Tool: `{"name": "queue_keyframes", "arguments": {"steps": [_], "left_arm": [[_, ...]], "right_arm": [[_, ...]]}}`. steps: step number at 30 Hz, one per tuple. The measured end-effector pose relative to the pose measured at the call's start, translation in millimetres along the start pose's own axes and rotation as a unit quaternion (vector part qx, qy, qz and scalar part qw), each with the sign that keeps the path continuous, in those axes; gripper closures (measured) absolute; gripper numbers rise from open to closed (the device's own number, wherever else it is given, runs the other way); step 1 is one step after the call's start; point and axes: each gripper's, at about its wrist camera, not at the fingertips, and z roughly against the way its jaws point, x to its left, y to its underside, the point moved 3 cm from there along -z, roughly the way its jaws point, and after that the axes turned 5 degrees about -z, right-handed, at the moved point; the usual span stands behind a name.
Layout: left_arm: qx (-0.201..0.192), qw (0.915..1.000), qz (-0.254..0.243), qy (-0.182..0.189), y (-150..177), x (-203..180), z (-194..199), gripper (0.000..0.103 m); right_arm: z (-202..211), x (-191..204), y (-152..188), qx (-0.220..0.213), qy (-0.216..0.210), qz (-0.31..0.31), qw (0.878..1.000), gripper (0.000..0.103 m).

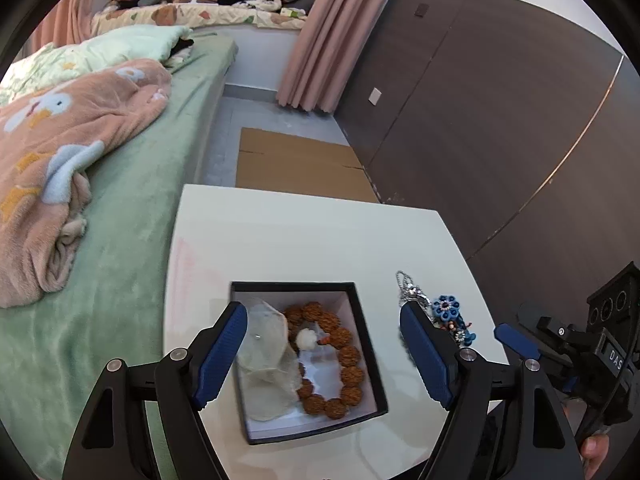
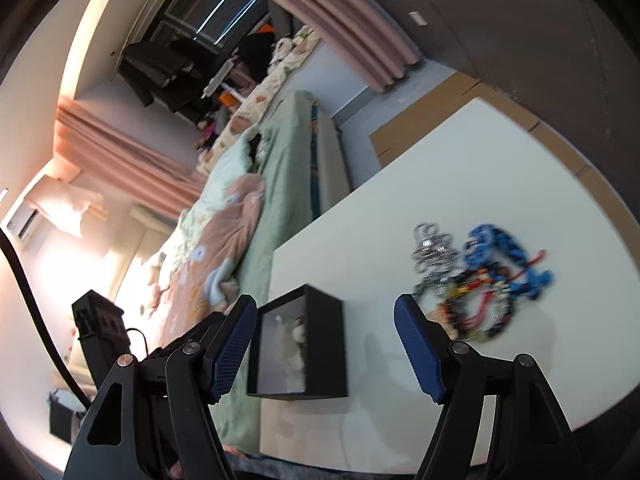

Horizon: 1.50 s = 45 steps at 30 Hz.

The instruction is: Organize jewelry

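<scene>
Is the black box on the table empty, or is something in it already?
Not empty. The black box is open-topped and holds a brown bead bracelet beside a sheer pouch; other jewelry lies outside on the table.

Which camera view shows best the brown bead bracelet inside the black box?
The left wrist view: it looks down into the black box, so the brown bead bracelet shows as a nearly full ring. The right wrist view sees the box from the side, blurred; the bracelet cannot be made out.
</scene>
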Motion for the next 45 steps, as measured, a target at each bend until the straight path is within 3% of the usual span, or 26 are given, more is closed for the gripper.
{"name": "queue_keyframes", "arguments": {"steps": [3,9,15,18,25,31,38,45], "left_arm": [[0.003,0.9998,-0.02,-0.002,2.7,-17.6,-4.0,0.024],[0.017,0.9974,-0.067,0.02,13.7,-58.1,-17.1,0.024],[0.035,0.994,-0.097,0.038,24.0,-87.0,-34.0,0.024],[0.044,0.9924,-0.107,0.041,28.0,-96.9,-42.9,0.035],[0.074,0.989,-0.112,0.063,34.1,-118.9,-72.0,0.067],[0.088,0.9854,-0.125,0.076,41.3,-138.8,-93.8,0.081],[0.102,0.9825,-0.143,0.063,50.7,-153.3,-107.7,0.082],[0.106,0.9826,-0.15,0.025,54.8,-149.1,-118.3,0.082]], "right_arm": [[11.0,-11.8,-4.6,-0.011,0.022,-0.01,1.0,0.021],[28.3,-38.7,-9.6,-0.013,0.049,-0.046,0.998,0.021],[37.6,-53.7,-11.8,-0.015,0.106,-0.045,0.993,0.021],[41.7,-66.2,-13.6,-0.015,0.138,-0.047,0.989,0.021],[40.5,-94.9,-16.1,0.02,0.115,-0.104,0.988,0.021],[43.9,-110.8,-14.6,0.02,0.125,-0.129,0.984,0.021],[48.9,-118.7,-15.5,0.023,0.128,-0.135,0.982,0.021],[46.8,-122.4,-16.5,0.031,0.127,-0.139,0.982,0.021]]}}
